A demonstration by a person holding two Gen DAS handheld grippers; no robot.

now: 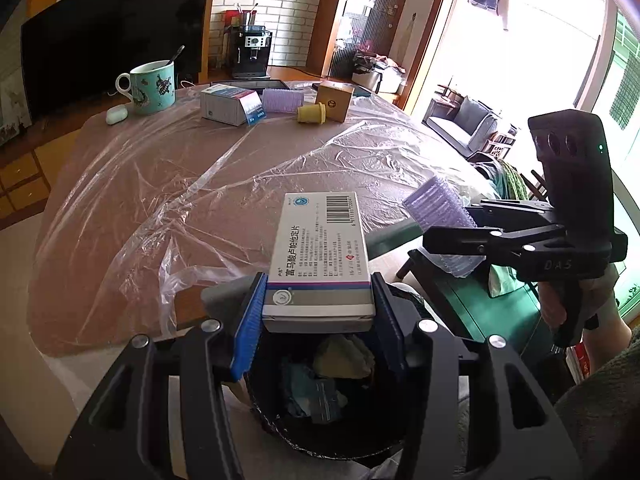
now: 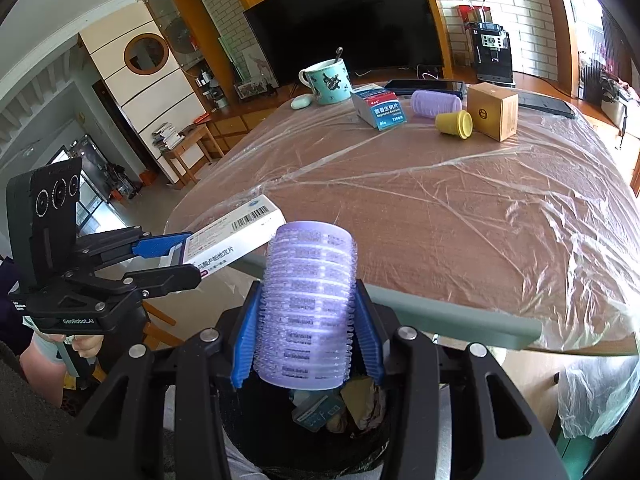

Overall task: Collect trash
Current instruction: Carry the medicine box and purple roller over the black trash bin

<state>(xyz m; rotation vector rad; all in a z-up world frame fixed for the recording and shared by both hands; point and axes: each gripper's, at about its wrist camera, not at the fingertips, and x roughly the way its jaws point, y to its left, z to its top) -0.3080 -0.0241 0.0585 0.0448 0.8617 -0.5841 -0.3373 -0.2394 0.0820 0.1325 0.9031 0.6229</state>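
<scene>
My left gripper (image 1: 318, 300) is shut on a white medicine box (image 1: 320, 256) with a barcode, held over a black trash bin (image 1: 320, 436) that has crumpled paper inside. My right gripper (image 2: 306, 332) is shut on a purple hair roller (image 2: 308, 304), also above the bin (image 2: 360, 448). The right gripper with the roller (image 1: 440, 208) shows at the right of the left wrist view; the left gripper with the box (image 2: 232, 236) shows at the left of the right wrist view.
On the plastic-covered brown table (image 1: 180, 184) at the far side lie a blue-white medicine box (image 1: 230, 106), a second purple roller (image 1: 282, 100), a yellow cap (image 1: 312, 114), a cardboard box (image 1: 336, 100), a teal mug (image 1: 154, 86) and a white earbud case (image 1: 117, 114).
</scene>
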